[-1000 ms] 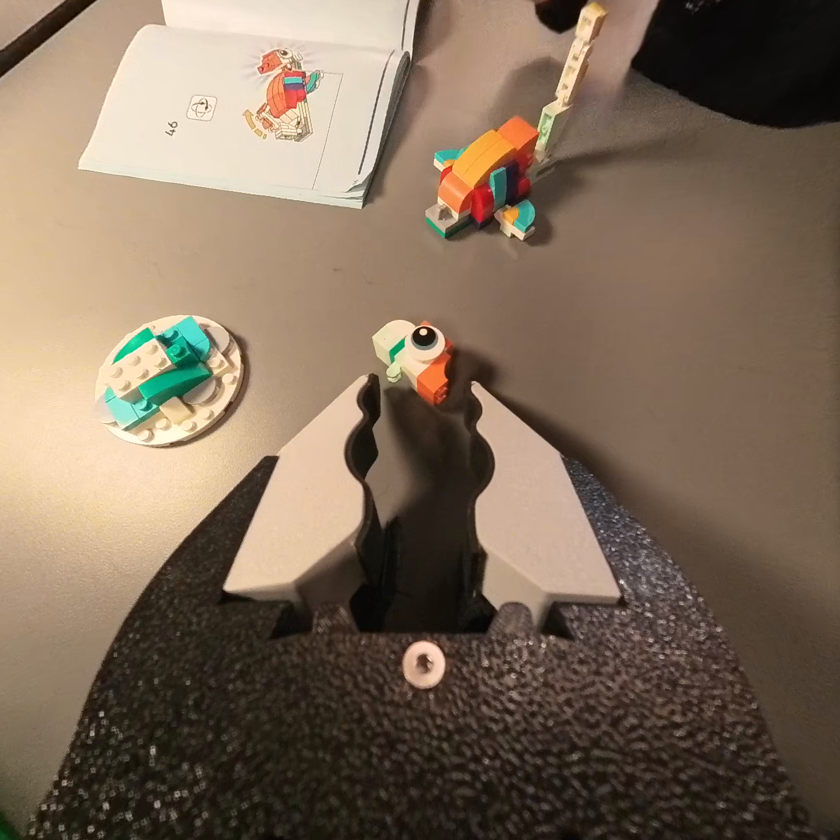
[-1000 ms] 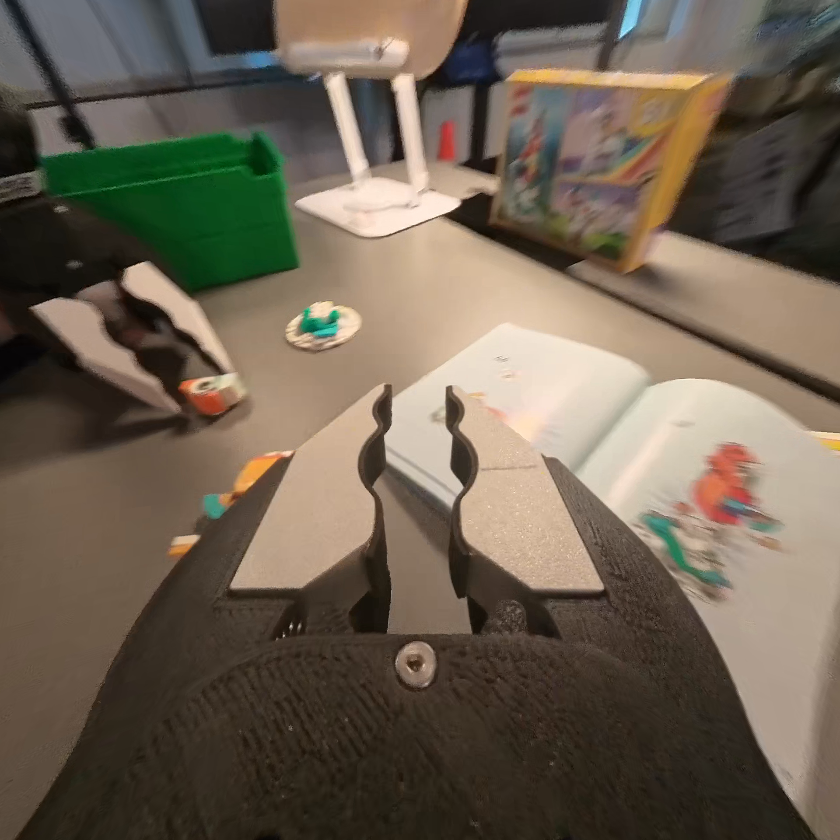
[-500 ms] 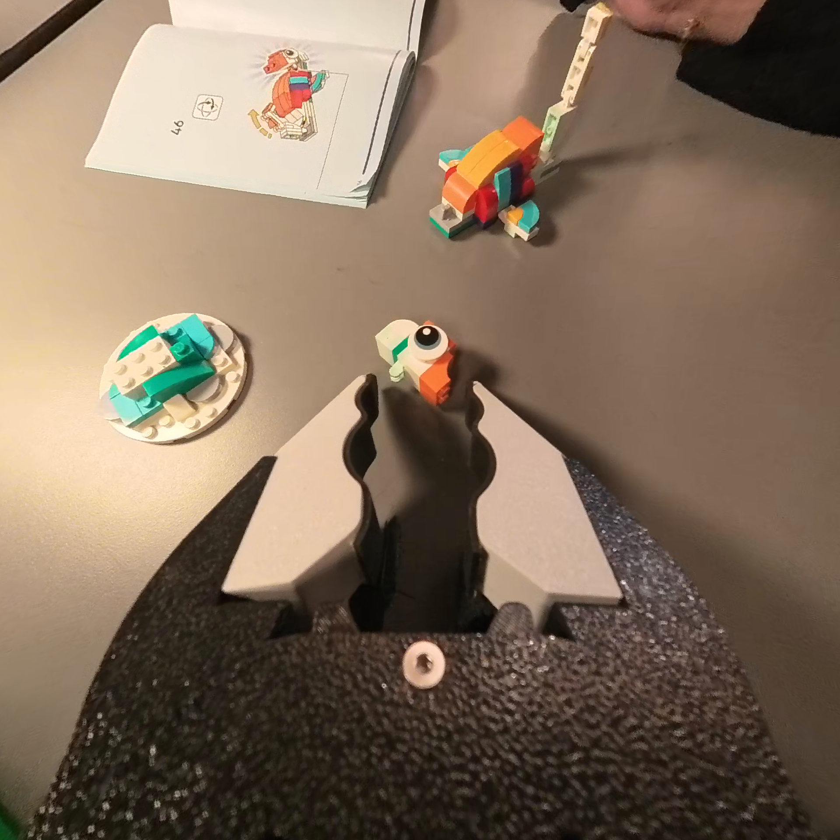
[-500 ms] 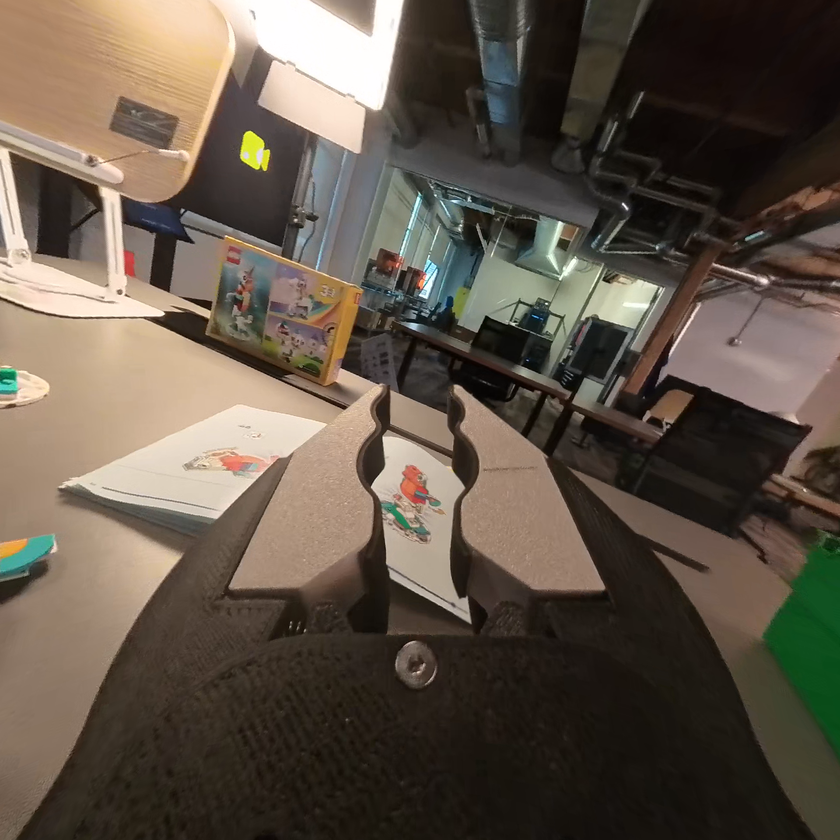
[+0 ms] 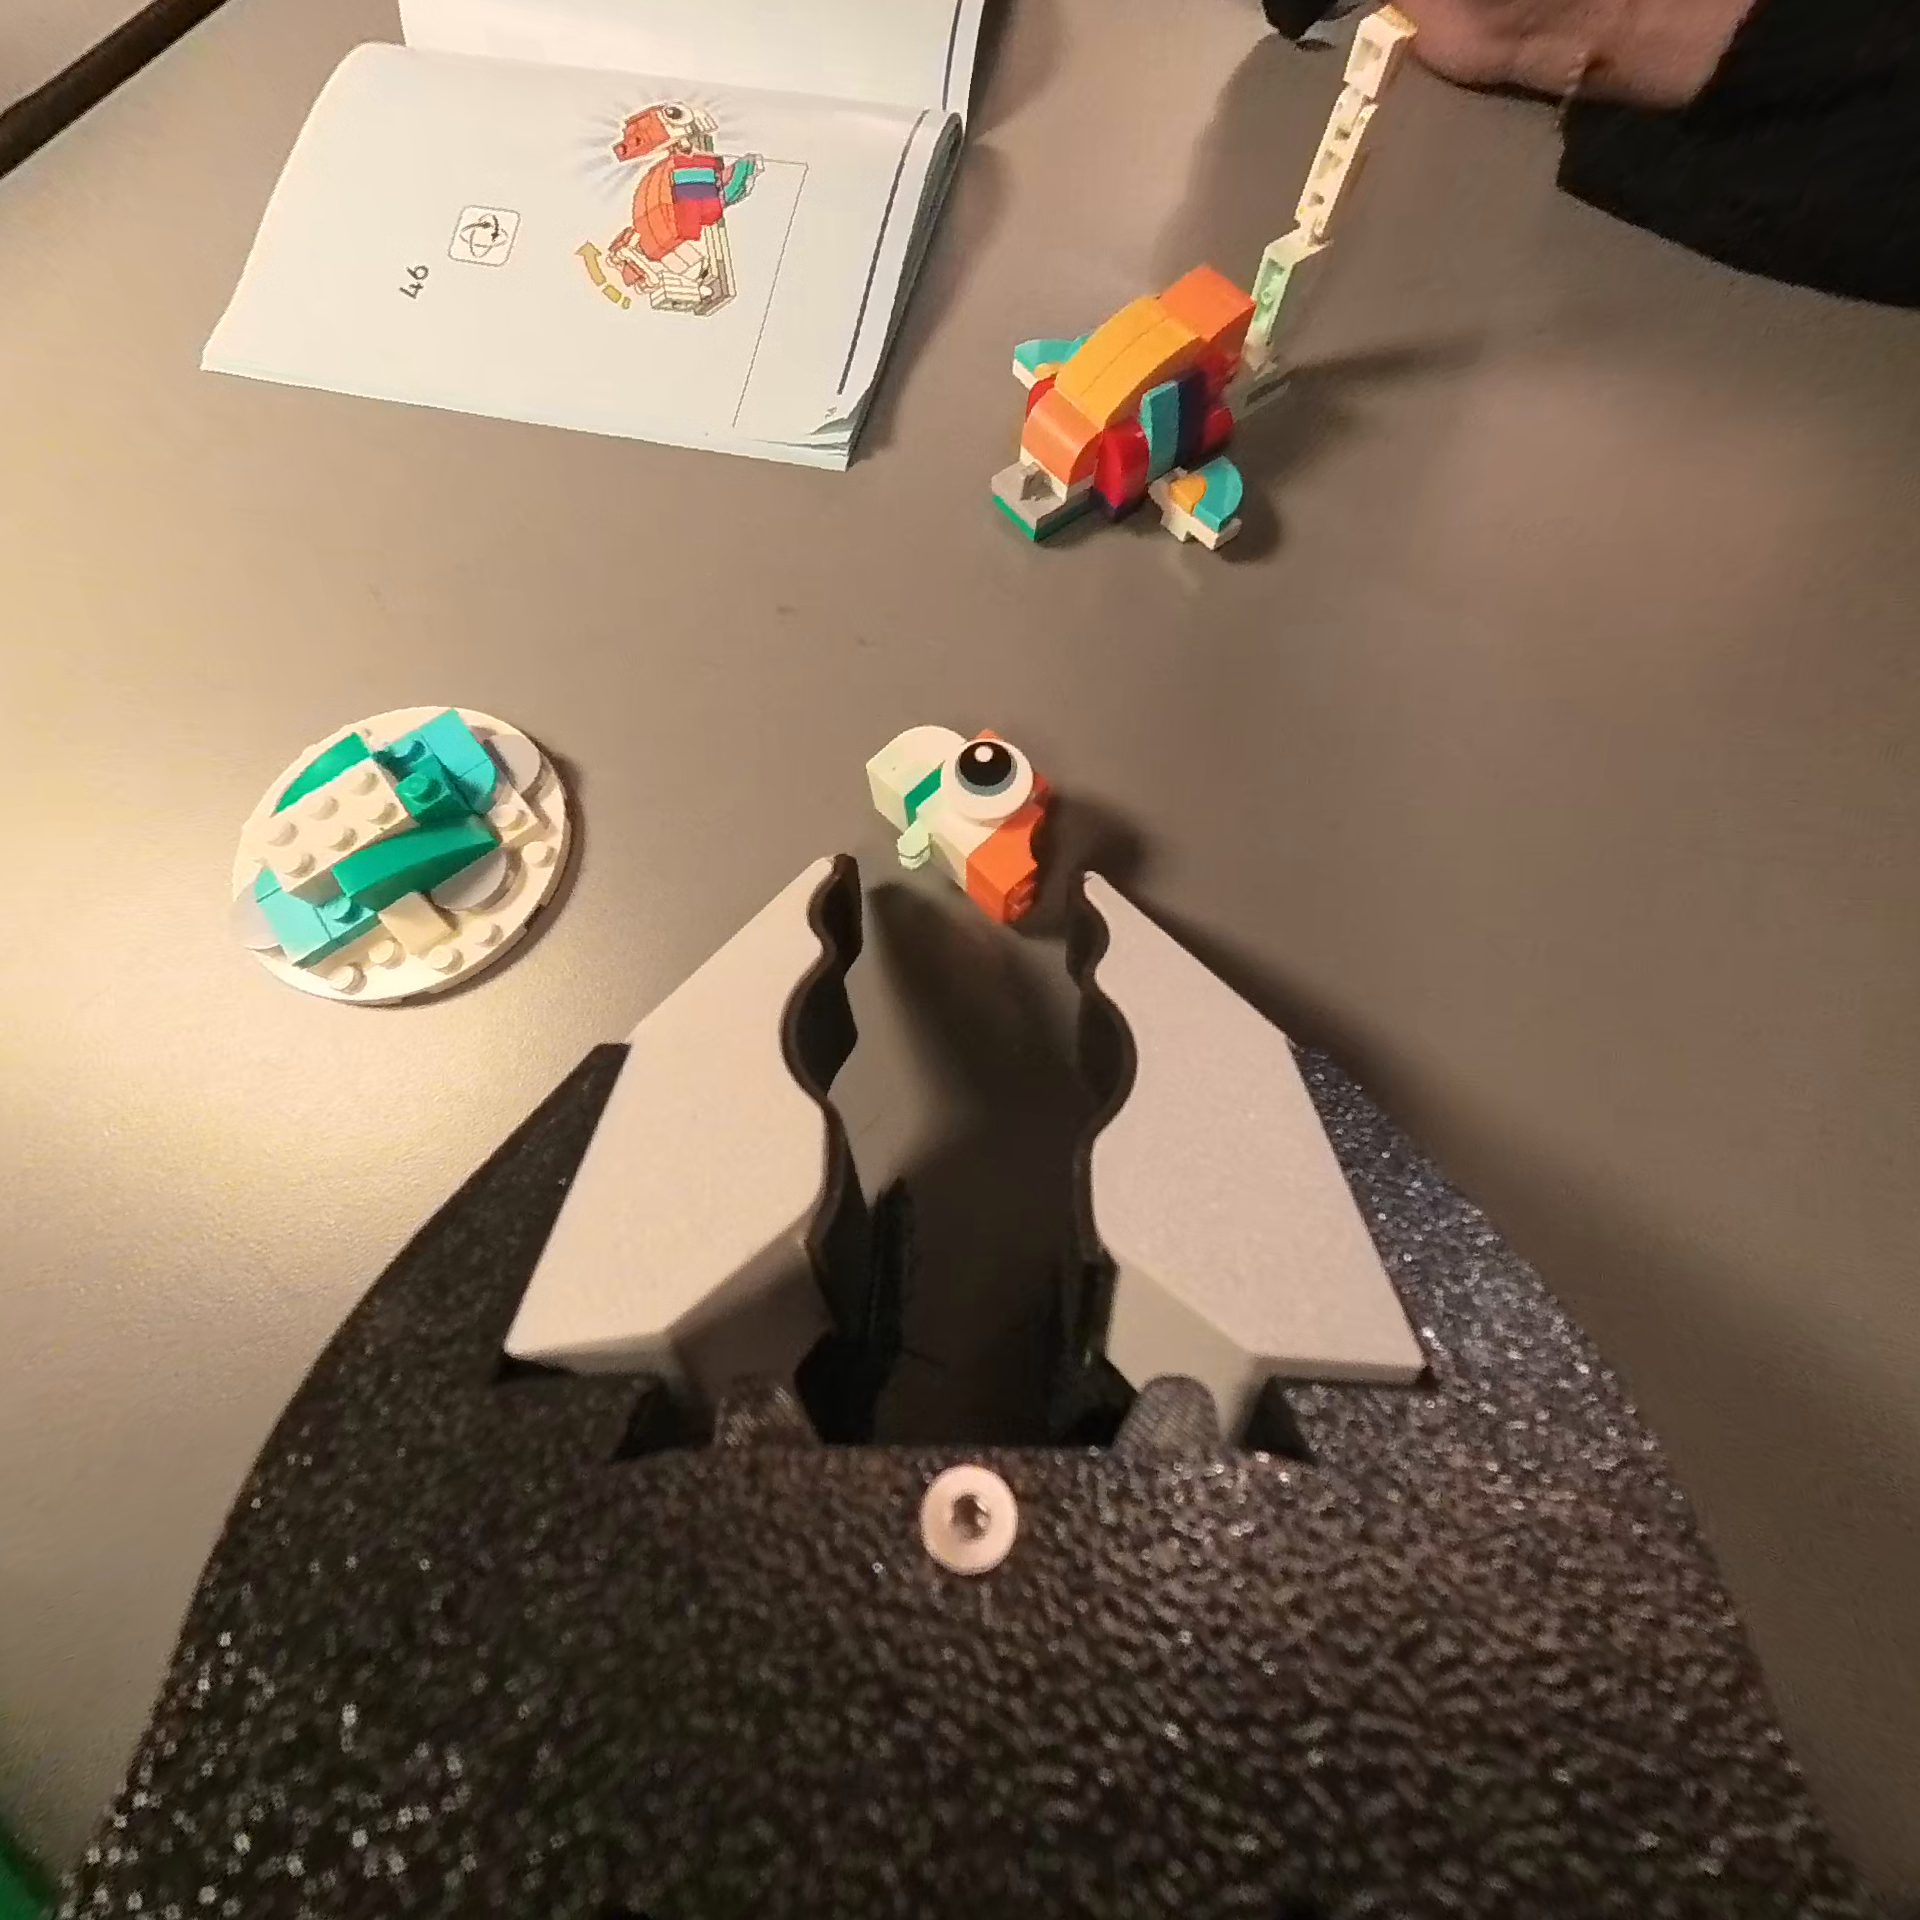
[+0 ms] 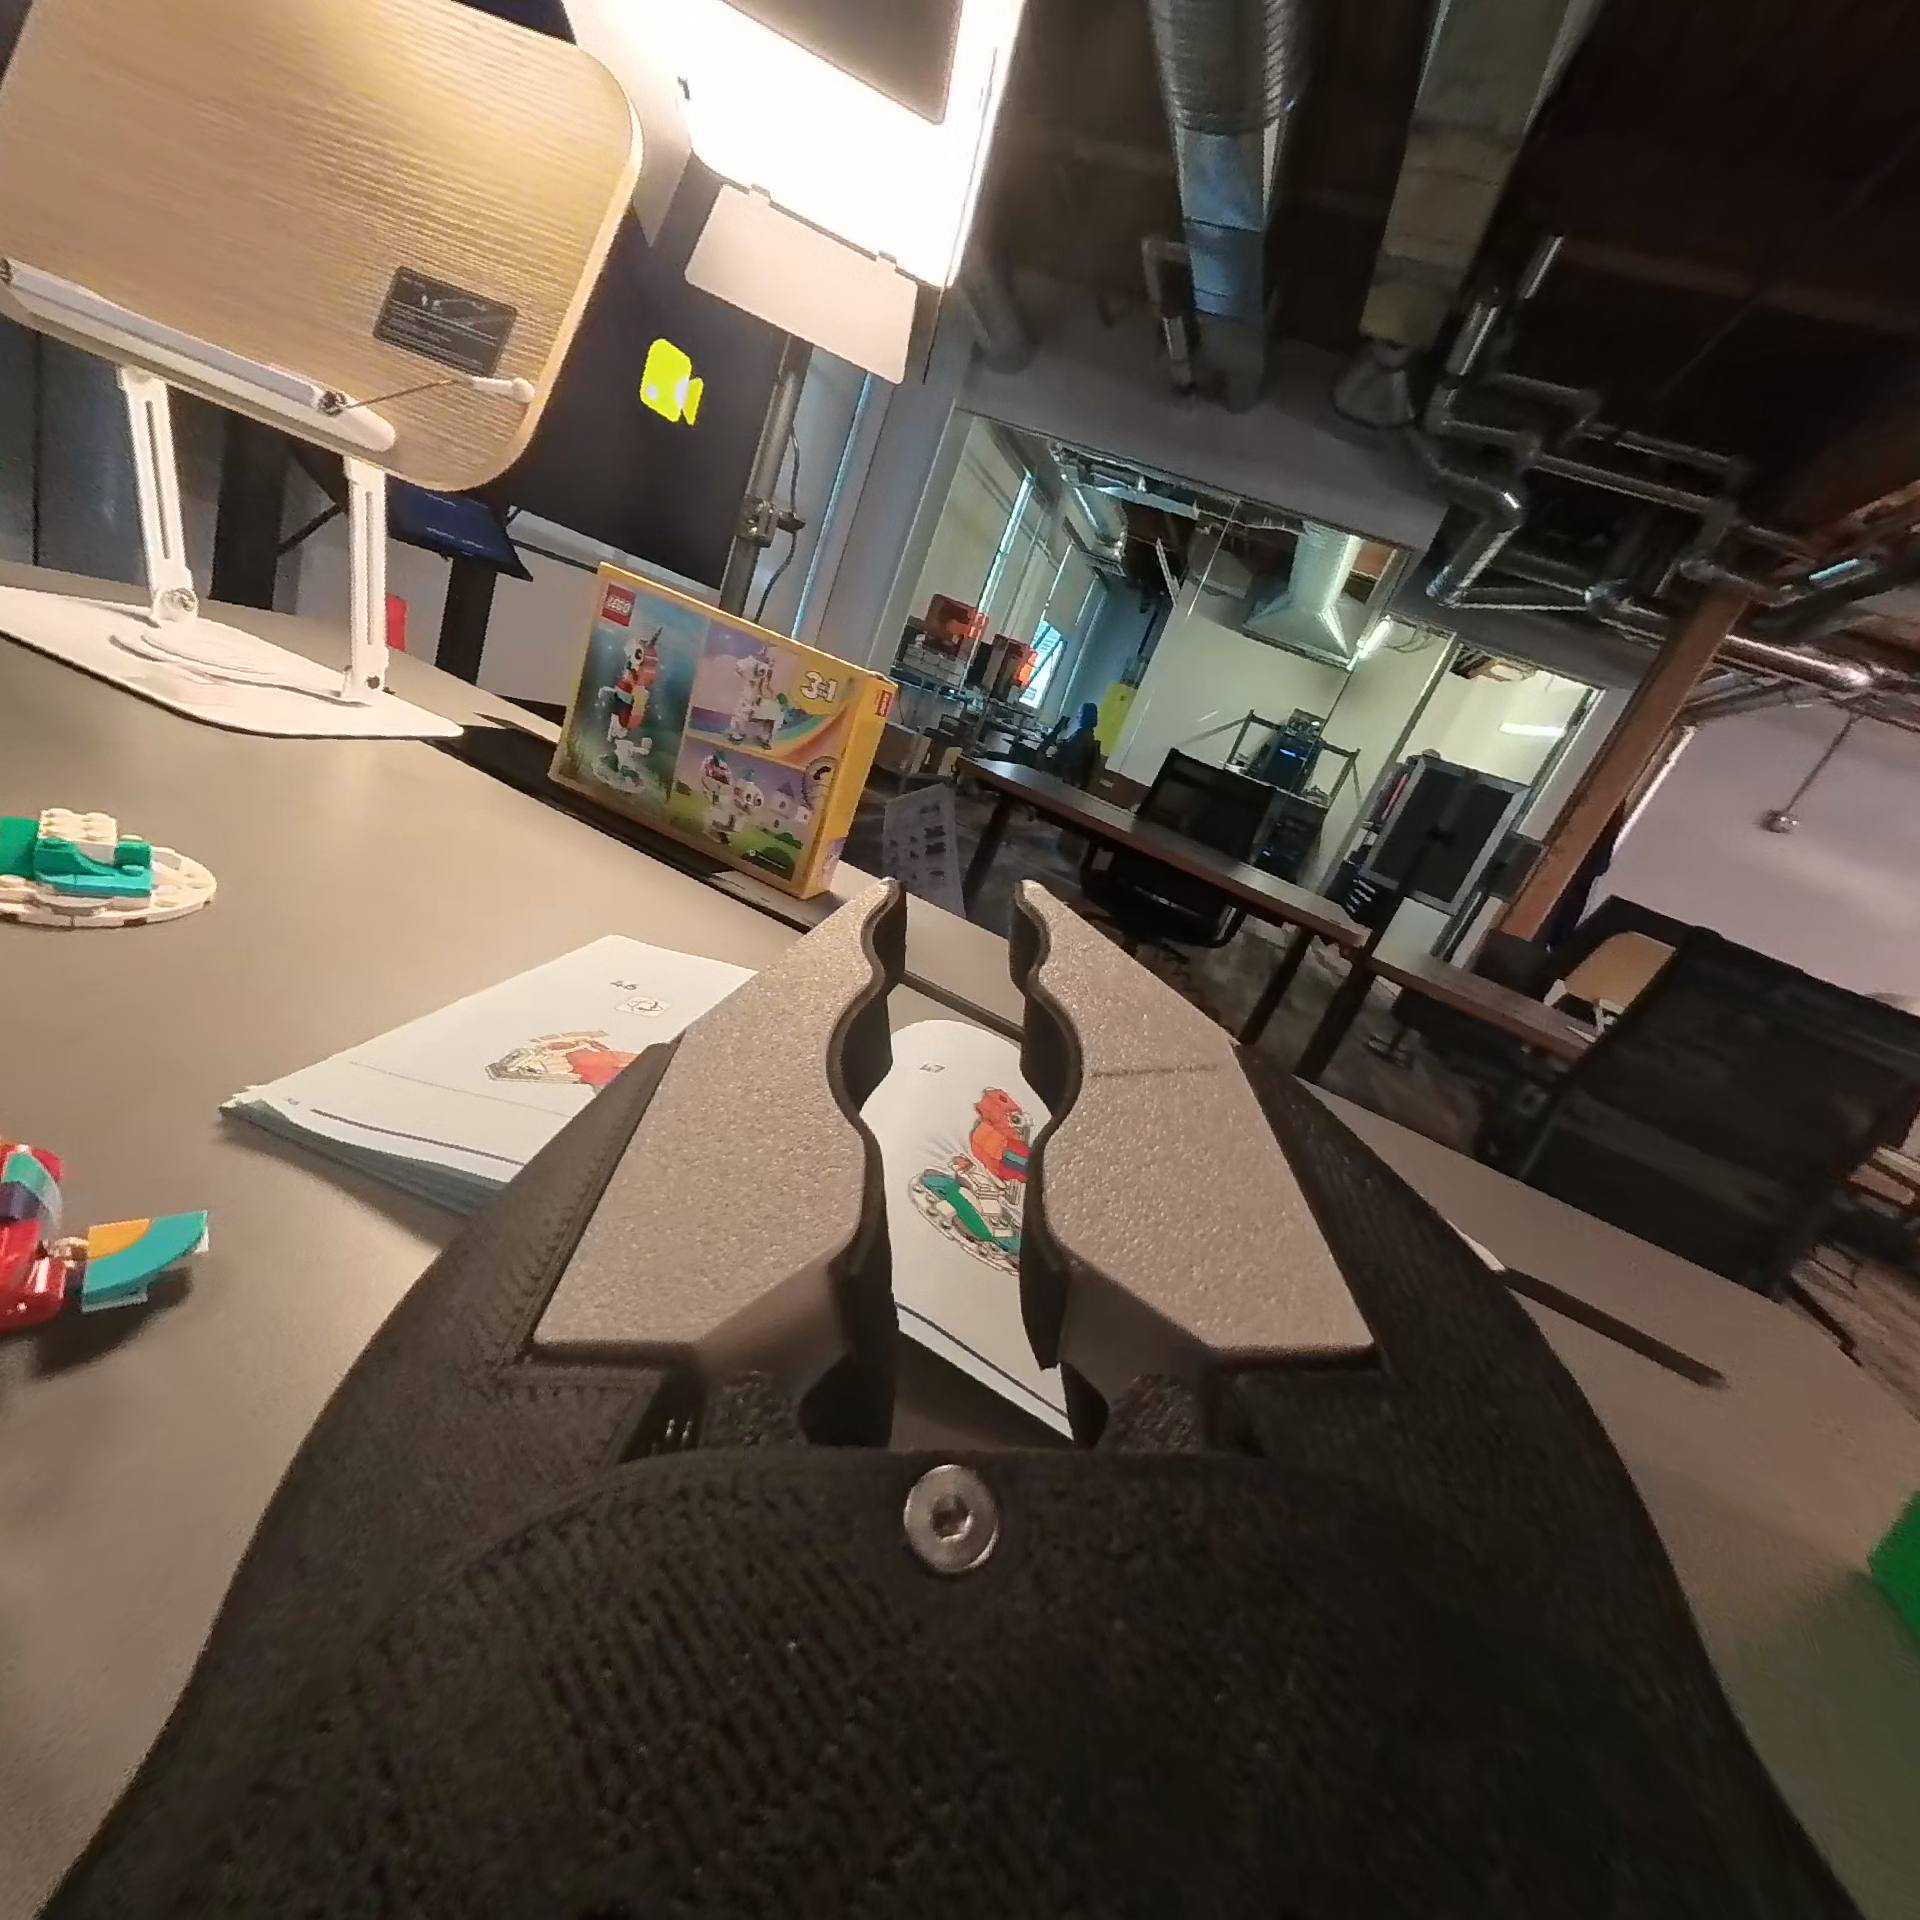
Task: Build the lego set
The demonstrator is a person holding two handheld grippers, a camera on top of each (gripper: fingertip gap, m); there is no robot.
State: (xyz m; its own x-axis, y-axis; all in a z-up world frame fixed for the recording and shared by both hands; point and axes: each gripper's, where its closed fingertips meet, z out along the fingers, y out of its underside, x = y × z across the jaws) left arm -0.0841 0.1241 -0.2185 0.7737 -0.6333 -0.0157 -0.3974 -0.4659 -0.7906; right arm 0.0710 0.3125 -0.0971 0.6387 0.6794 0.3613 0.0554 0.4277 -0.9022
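Grey table [image 5: 1455,831], open workshop behind | right gripper [image 6: 954,902] has swung up off the build since a second ago, jaws slightly apart, empty: hand-off pause | left gripper [image 5: 961,883] unchanged, jaws wide, empty, head piece [image 5: 961,816] just at 12 o'clock | body [image 5: 1132,405] at 1, bare hand [image 5: 1507,42] holding its tail | round base [image 5: 400,852] at 10.
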